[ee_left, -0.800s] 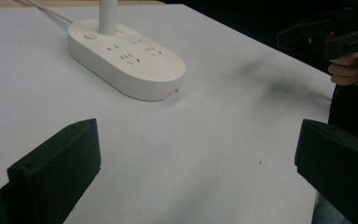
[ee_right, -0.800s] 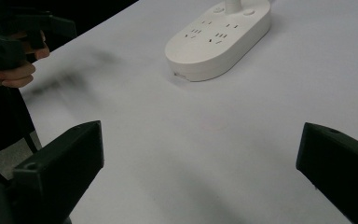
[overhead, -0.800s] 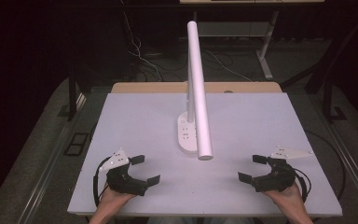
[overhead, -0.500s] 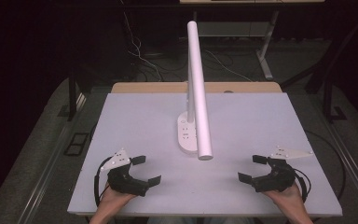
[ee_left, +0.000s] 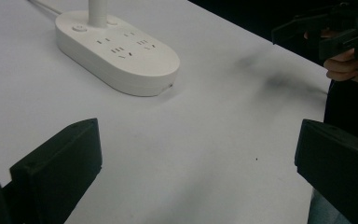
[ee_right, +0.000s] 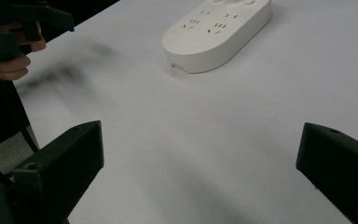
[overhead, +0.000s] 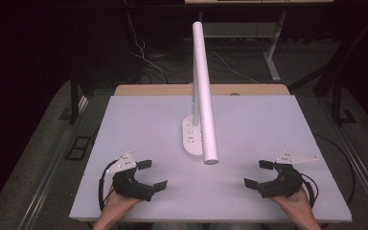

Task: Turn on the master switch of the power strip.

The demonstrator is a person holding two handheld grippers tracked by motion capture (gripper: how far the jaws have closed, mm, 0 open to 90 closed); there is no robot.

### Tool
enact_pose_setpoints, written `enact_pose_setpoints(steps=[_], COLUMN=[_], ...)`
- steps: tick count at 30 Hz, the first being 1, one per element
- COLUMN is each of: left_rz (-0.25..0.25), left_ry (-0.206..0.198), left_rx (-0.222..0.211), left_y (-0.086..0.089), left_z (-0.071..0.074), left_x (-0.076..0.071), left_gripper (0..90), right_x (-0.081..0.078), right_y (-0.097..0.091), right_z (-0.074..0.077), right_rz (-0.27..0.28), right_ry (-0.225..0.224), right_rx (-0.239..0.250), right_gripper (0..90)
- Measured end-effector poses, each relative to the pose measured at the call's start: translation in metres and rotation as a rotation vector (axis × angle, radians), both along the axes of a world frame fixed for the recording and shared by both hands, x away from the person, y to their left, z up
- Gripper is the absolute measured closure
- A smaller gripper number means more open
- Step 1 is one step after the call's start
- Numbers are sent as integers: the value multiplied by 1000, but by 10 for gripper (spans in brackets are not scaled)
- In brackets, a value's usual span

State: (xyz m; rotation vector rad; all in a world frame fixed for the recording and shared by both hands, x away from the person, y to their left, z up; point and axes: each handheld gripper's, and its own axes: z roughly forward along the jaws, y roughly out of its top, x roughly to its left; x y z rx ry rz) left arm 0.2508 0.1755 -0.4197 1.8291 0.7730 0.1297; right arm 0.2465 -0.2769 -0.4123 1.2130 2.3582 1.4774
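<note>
A white desk lamp stands mid-table: its oval base (overhead: 191, 139) carries sockets and buttons, and a long white tube head (overhead: 204, 91) slants forward over it. The base also appears in the left gripper view (ee_left: 116, 49) and in the right gripper view (ee_right: 216, 30). My left gripper (overhead: 152, 175) rests near the front left of the white table (overhead: 249, 124), open and empty. My right gripper (overhead: 258, 173) rests near the front right, also open and empty. Both point inward toward the lamp base, well apart from it. Each gripper view shows its own wide-spread jaws over bare table.
A tan board edge (overhead: 172, 89) runs along the table's far side. Cables (overhead: 143, 57) and metal frame legs (overhead: 273, 52) lie on the dark floor beyond. The other hand and gripper (ee_left: 345, 37) sit at the left gripper view's far right.
</note>
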Motion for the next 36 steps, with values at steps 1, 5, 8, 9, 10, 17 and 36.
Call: enact_pose_setpoints(steps=[1,5,8,9,10,17,36], left_rz=[-1,-9,-17,-19,-21,-37,-76], left_ry=[1,8,14,17,19,22,41], left_rx=[2,11,18,20,24,49,103], left_y=[0,0,-1,-1,-1,-3,-8], left_z=[0,1,2,3,3,7,18], left_x=[0,1,1,1,1,3,16], left_gripper=[0,0,0,0,0,0,0], right_x=[0,-1,-1,-1,-1,-1,-2], right_y=[0,0,-1,-1,-1,-2,-4], right_z=[0,0,0,0,0,0,-1], right_rz=[0,0,-1,-2,-2,-1,-13], right_ry=[0,4,4,6,5,0,-6], right_rx=[0,2,2,0,-1,0,-6], right_gripper=[1,1,1,1,1,1,1])
